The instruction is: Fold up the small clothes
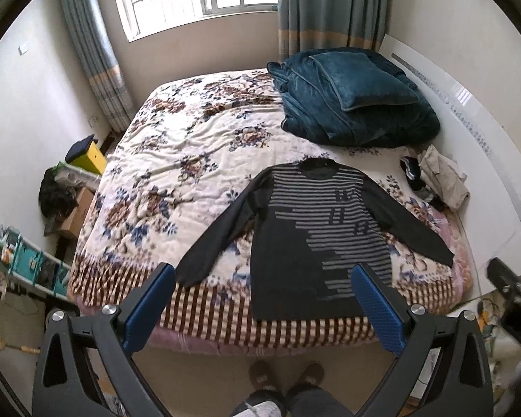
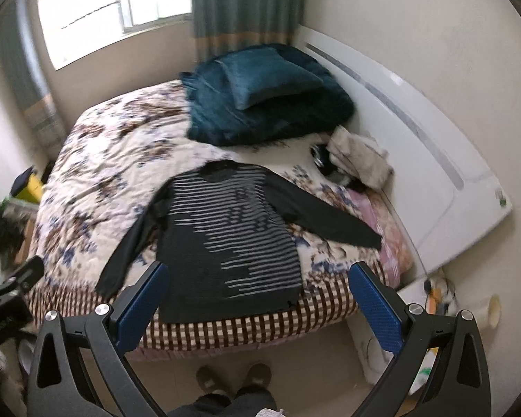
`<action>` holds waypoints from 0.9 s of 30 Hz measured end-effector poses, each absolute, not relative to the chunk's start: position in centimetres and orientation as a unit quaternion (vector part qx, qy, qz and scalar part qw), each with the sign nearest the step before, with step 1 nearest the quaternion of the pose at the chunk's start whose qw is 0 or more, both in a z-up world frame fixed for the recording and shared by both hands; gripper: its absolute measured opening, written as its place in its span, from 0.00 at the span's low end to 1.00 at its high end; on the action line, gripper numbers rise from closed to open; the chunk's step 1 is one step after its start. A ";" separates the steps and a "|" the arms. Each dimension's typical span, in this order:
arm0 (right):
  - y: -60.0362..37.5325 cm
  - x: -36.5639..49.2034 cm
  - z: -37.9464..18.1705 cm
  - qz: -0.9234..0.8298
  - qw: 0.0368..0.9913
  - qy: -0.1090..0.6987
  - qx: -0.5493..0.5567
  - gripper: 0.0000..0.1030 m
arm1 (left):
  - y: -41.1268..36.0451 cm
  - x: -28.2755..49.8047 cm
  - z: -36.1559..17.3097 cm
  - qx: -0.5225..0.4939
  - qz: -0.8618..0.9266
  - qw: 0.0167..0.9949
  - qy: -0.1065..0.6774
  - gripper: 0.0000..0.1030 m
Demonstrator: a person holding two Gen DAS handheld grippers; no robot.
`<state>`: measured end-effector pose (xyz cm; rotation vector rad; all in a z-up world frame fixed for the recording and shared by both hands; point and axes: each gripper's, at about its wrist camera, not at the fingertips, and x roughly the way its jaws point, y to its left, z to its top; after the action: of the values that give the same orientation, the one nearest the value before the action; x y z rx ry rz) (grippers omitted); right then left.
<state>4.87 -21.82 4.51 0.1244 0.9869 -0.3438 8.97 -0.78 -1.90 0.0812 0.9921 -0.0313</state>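
Note:
A dark long-sleeved sweater with grey stripes (image 1: pixel 305 232) lies flat and face up on the floral bedspread (image 1: pixel 177 160), collar away from me, both sleeves spread out, hem near the bed's front edge. It also shows in the right wrist view (image 2: pixel 225 243). My left gripper (image 1: pixel 264 274) is open and empty, held above the bed's front edge, near the hem. My right gripper (image 2: pixel 258 272) is open and empty, also held above the front edge over the hem. Part of the right gripper shows at the right edge of the left wrist view (image 1: pixel 514 285).
A folded teal blanket with a pillow (image 1: pixel 350 100) lies at the back of the bed. A small heap of other clothes (image 1: pixel 434 180) lies by the white headboard (image 1: pixel 476 121). Boxes and clutter (image 1: pixel 69 187) stand left of the bed. My feet (image 1: pixel 284 378) are on the floor.

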 end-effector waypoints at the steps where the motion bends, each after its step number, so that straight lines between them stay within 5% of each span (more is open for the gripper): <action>1: -23.0 5.5 3.4 -0.177 0.863 0.467 0.072 1.00 | -1.4 10.2 -3.0 0.044 -0.015 0.880 0.473 1.00; 8: -35.6 10.0 -7.8 -0.296 0.809 0.486 0.146 1.00 | -6.2 17.8 -11.5 0.073 -0.006 0.864 0.498 1.00; 18: -59.7 14.6 -29.4 -0.407 0.700 0.514 0.283 1.00 | -17.9 30.5 -30.6 0.118 0.019 0.806 0.580 1.00; 27: -75.0 15.5 -47.9 -0.468 0.618 0.501 0.386 0.96 | -20.3 36.7 -46.0 0.100 0.088 0.745 0.654 1.00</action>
<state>15.47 -75.01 -47.86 0.8879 1.1522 -1.0761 36.70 -20.34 -45.95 0.2181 1.4310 0.1930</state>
